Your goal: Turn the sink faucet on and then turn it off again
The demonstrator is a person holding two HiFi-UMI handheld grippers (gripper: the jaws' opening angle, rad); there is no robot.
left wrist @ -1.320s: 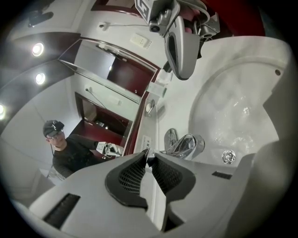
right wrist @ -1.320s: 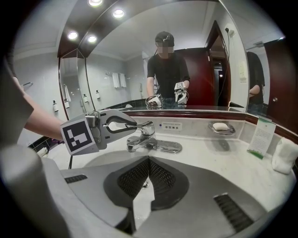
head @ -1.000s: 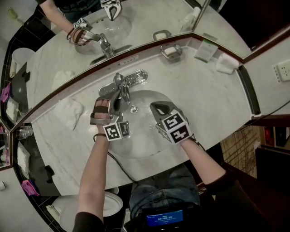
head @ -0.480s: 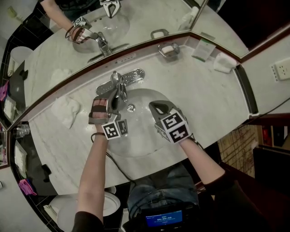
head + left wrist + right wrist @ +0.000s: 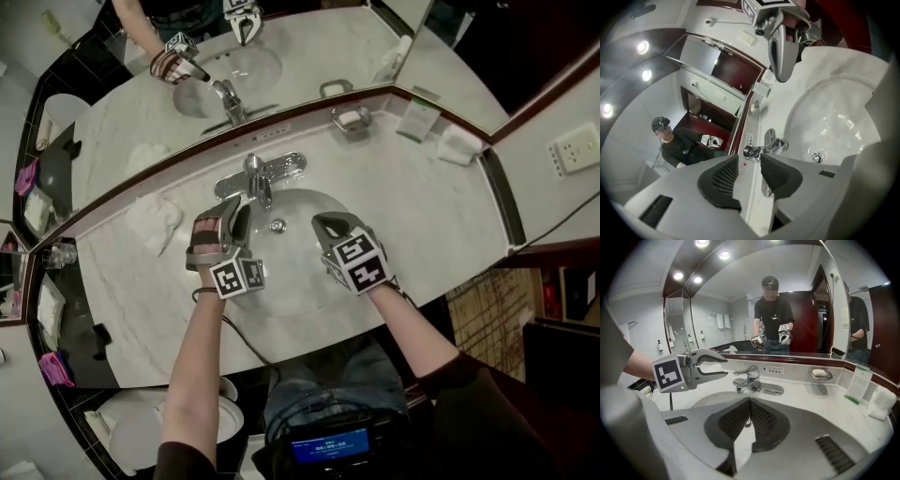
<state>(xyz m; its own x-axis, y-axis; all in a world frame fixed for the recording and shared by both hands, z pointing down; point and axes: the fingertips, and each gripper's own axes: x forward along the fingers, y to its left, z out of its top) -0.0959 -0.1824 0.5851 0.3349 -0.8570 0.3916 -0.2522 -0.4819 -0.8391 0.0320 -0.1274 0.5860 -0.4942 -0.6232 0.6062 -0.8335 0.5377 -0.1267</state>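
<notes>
The chrome faucet (image 5: 255, 176) stands behind the white basin (image 5: 300, 281), its lever (image 5: 746, 369) pointing over the bowl. My left gripper (image 5: 237, 212) hovers just short of it, a little to its left. Its jaws are opening, and nothing is between them; in the left gripper view the faucet (image 5: 772, 145) shows just beyond the left gripper (image 5: 749, 160). My right gripper (image 5: 321, 225) hangs over the basin's right half, shut and empty. In the right gripper view the right gripper (image 5: 750, 403) points at the drain, and the left gripper (image 5: 715, 365) is apart from the lever. I see no running water.
On the marble counter (image 5: 422, 206) sit a soap dish (image 5: 352, 119), a card (image 5: 415, 118) and a folded towel (image 5: 459, 143) at the right. A crumpled cloth (image 5: 155, 222) and a glass (image 5: 56, 255) are at the left. A mirror (image 5: 281, 56) rises behind the faucet.
My left gripper has let go of the faucet lever, drawn back from it and risen, and its jaws have spread. The right gripper has lifted slightly over the basin.
</notes>
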